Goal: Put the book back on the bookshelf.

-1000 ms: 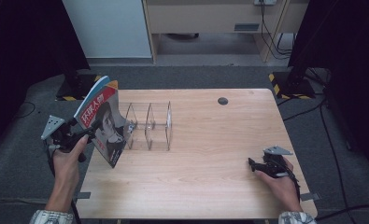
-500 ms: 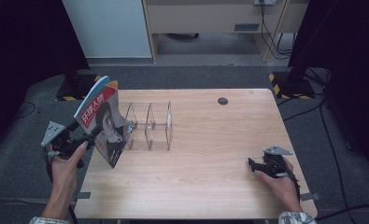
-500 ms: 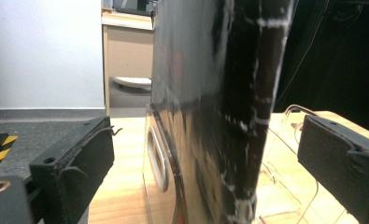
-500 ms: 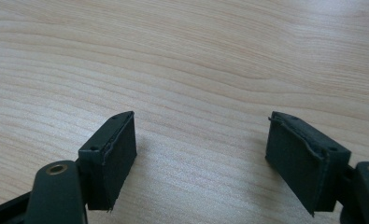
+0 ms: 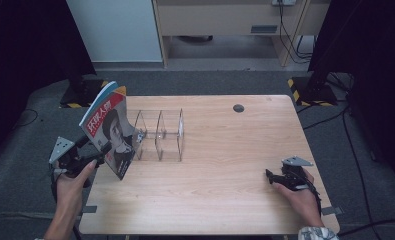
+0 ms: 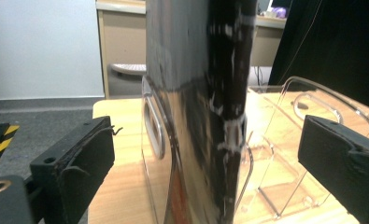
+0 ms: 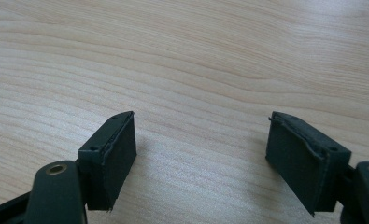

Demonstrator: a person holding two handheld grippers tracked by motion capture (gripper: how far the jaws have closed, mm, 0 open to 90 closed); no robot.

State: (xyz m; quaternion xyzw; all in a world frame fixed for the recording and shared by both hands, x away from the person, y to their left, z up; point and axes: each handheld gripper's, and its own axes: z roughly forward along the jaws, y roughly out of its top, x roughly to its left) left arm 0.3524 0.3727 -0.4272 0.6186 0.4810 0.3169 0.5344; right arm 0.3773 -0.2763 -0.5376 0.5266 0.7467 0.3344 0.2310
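Placing step, seemingly near its end: magazine (image 5: pixel 107 132) upright at left end of clear rack (image 5: pixel 160 135). Left claw (image 5: pixel 104 151) spread wide either side of the spine, pads off it. Right claw (image 5: pixel 271 176) apart, empty, low on worktop (image 5: pixel 225 160), well away. Next, likely: back left claw out straight without tipping magazine. Unclear whether seated inside first slot or leaning outside; bottom edge hidden, cover blurred up close.

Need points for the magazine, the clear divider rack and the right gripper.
magazine (image 5: pixel 110 132), high view, on its front cover.
clear divider rack (image 5: pixel 169 135), high view, on a middle panel.
right gripper (image 7: pixel 201 158), right gripper view, midway between its open jaws, over the bare wood.
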